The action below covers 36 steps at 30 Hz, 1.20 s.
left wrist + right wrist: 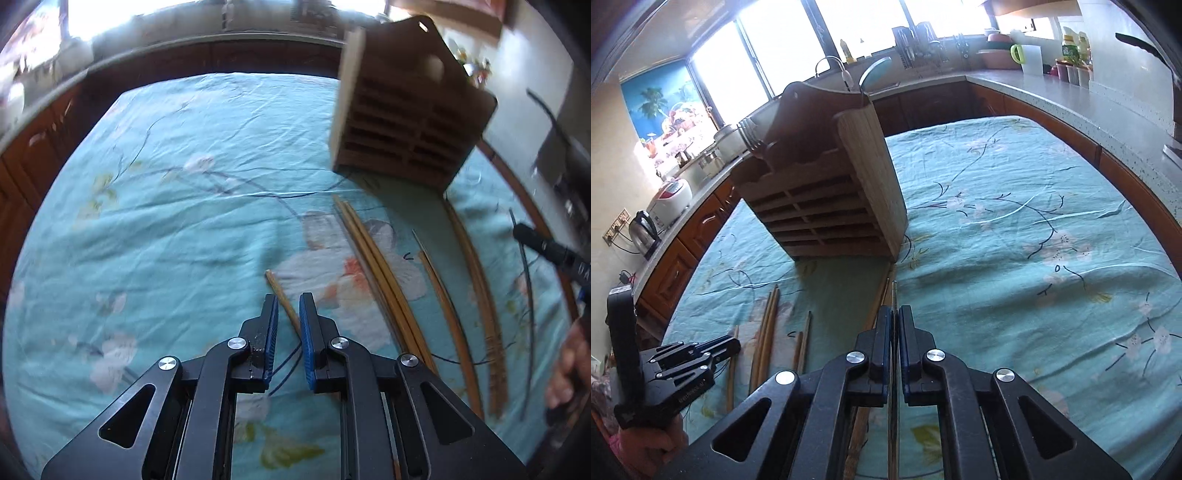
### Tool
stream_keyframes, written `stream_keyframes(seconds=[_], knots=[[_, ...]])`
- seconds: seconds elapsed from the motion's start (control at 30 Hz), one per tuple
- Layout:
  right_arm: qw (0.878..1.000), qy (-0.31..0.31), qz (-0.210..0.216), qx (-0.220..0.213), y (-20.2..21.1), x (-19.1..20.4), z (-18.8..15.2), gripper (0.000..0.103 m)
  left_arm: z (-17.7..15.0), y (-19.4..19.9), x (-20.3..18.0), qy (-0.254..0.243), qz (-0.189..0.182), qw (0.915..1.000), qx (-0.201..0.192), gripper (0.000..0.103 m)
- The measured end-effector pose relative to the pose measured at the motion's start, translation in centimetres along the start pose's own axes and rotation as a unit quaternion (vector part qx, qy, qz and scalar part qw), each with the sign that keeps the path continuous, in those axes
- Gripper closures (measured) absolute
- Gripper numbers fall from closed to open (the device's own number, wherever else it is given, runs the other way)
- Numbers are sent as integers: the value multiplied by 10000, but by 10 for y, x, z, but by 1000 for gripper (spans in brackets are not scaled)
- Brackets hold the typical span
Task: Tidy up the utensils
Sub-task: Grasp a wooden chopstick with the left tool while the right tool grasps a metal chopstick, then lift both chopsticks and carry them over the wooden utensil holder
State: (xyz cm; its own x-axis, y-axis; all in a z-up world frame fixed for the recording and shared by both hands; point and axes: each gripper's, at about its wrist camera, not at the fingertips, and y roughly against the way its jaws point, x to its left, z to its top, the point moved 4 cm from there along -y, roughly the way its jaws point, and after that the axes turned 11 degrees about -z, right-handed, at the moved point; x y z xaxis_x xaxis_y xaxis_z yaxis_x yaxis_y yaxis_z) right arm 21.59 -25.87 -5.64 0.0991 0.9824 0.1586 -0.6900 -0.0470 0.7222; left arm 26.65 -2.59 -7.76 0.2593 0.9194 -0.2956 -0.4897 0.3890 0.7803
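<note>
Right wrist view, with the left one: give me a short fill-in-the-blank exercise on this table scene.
The jaws of the right gripper are shut on one ___.
The spare chopsticks lie on the floral ___.
The rack is made of ___.
Missing words: chopstick; cloth; wood.

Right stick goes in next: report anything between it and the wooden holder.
Nothing visible stands between. The chopstick in the right gripper points toward the holder's right corner; below lie only cloth and loose chopsticks.
</note>
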Motion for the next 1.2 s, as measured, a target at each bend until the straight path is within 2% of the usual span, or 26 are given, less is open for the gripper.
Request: stream_keyframes(seconds=[0.2,0.23,0.33,0.43,0.57,0.8,1.2], knots=[[9999,38,109,-122,15,5,2,99,1,0,6,122,61,9999,35,89],[9998,30,114,-138,16,5,3,99,1,-5,1,61,68,9998,152,89],[9997,-18,146,-192,22,4,6,99,-2,-13,-17,-452,490,9977,128,89],[9996,-32,145,-221,25,3,8,99,-2,-15,-23,-646,542,9964,126,96],[9995,-60,166,-252,30,2,9,99,0,-11,-21,-472,317,9983,134,99],[9984,-83,306,-463,50,5,18,99,16,32,-31,-189,-367,9983,-410,99],[9927,-18,540,-1081,96,19,57,99,69,124,-59,-406,-915,9841,-1466,99]])
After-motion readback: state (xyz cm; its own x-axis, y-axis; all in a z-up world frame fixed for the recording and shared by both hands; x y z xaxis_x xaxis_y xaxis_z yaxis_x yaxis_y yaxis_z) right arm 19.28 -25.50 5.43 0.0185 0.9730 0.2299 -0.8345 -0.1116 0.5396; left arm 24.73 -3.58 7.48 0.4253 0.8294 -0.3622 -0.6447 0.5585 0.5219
